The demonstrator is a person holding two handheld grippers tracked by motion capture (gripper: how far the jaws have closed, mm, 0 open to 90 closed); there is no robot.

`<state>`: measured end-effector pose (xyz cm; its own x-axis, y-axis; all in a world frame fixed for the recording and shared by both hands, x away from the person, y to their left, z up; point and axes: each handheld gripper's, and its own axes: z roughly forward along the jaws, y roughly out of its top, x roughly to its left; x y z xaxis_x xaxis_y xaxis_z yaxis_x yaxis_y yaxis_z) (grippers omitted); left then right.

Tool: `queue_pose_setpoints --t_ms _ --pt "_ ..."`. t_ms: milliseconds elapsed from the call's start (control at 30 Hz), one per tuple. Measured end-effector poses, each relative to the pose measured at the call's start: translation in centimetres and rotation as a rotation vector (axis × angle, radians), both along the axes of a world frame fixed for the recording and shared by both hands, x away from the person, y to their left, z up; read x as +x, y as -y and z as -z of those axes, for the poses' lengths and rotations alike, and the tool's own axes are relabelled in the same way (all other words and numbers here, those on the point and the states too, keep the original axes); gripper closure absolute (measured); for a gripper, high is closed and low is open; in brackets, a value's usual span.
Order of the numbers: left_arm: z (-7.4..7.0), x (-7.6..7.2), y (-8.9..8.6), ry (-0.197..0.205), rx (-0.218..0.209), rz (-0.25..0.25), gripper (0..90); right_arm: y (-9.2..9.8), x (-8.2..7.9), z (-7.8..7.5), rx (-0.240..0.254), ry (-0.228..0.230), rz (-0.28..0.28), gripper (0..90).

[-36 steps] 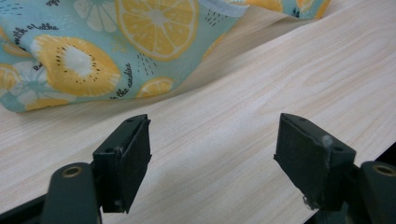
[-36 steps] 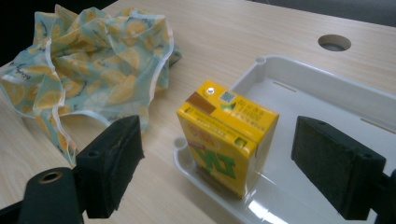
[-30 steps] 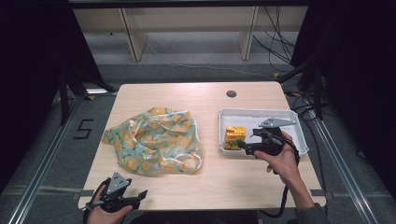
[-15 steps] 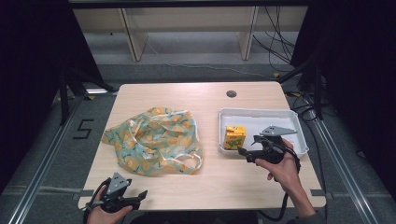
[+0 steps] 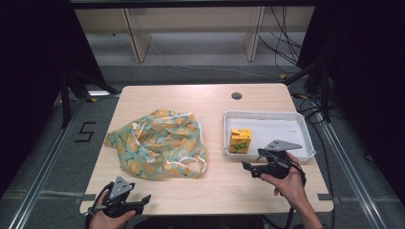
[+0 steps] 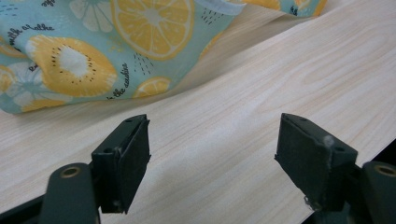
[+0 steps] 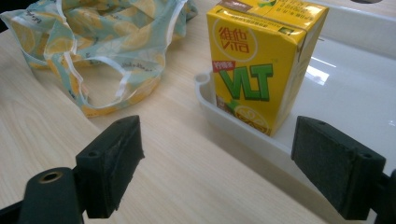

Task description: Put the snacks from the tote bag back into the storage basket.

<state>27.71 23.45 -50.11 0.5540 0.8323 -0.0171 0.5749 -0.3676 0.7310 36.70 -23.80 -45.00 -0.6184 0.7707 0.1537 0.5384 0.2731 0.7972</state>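
Observation:
A yellow juice carton point(image 5: 240, 140) point(image 7: 262, 60) stands upright in the near left corner of a white tray point(image 5: 286, 129) point(image 7: 355, 88). A teal cloth bag printed with lemons point(image 5: 157, 143) point(image 6: 93, 51) point(image 7: 93, 42) lies crumpled left of the tray. My right gripper point(image 5: 250, 167) point(image 7: 224, 163) hovers low over the table just in front of the tray, open, its jaws pointing at the carton with nothing between them. At the table's near left edge my left gripper point(image 5: 143, 200) point(image 6: 215, 154) stands open over bare wood, short of the bag.
The wooden table point(image 5: 210, 191) has a round cable hole point(image 5: 236, 96) at the back. Dark stands and cables flank both sides. Metal rails run along the floor, and a "5" mark point(image 5: 85, 132) sits on the floor to the left.
My right gripper has come down and toward the near side, from over the tray to in front of its near rim. The left gripper has stayed put.

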Motion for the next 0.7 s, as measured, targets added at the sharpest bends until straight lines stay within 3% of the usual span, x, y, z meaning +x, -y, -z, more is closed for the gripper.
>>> queue_pose_setpoints --t_ms 100,133,267,400,433,467,500,533,600,633,700 --pt "-0.1 0.0 -0.2 -0.004 0.016 0.022 25.3 0.1 0.0 0.2 -0.028 0.033 -0.019 17.5" --pt "-0.1 0.0 -0.2 -0.003 0.017 0.023 25.3 -0.1 -0.3 0.4 0.006 0.002 -0.010 17.5" --pt "-0.1 0.0 -0.1 -0.004 0.014 0.016 25.3 -0.1 -0.5 0.7 -0.016 0.008 -0.039 17.9" --pt "-0.2 0.0 -0.2 -0.015 0.032 0.019 25.3 -0.3 -0.9 1.1 -0.022 -0.017 -0.044 17.9" --pt "-0.1 0.0 0.0 -0.007 0.006 -0.004 25.3 -0.4 -1.1 1.2 -0.021 -0.031 -0.031 17.9" --pt "-0.1 0.0 -0.1 -0.008 0.005 0.001 25.3 -0.2 -1.0 1.4 -0.031 -0.010 -0.047 17.9" --pt "-0.3 0.0 -0.3 -0.015 0.027 0.022 25.3 -0.4 -1.2 1.5 -0.009 -0.030 -0.042 17.9" --pt "-0.2 0.0 -0.3 -0.012 0.024 0.023 25.3 -0.4 -1.2 1.5 -0.009 -0.030 -0.045 17.9" --pt "-0.2 0.0 -0.3 -0.013 0.033 0.022 25.3 -0.1 -1.2 1.8 -0.029 -0.004 -0.044 17.8" --pt "-0.1 0.0 0.0 -0.006 0.005 -0.006 25.3 -0.1 -1.2 1.8 -0.021 -0.017 -0.054 17.8" --pt "-0.1 0.0 0.0 -0.006 0.012 -0.003 25.3 -0.1 -1.6 2.0 -0.006 -0.030 -0.046 17.6"
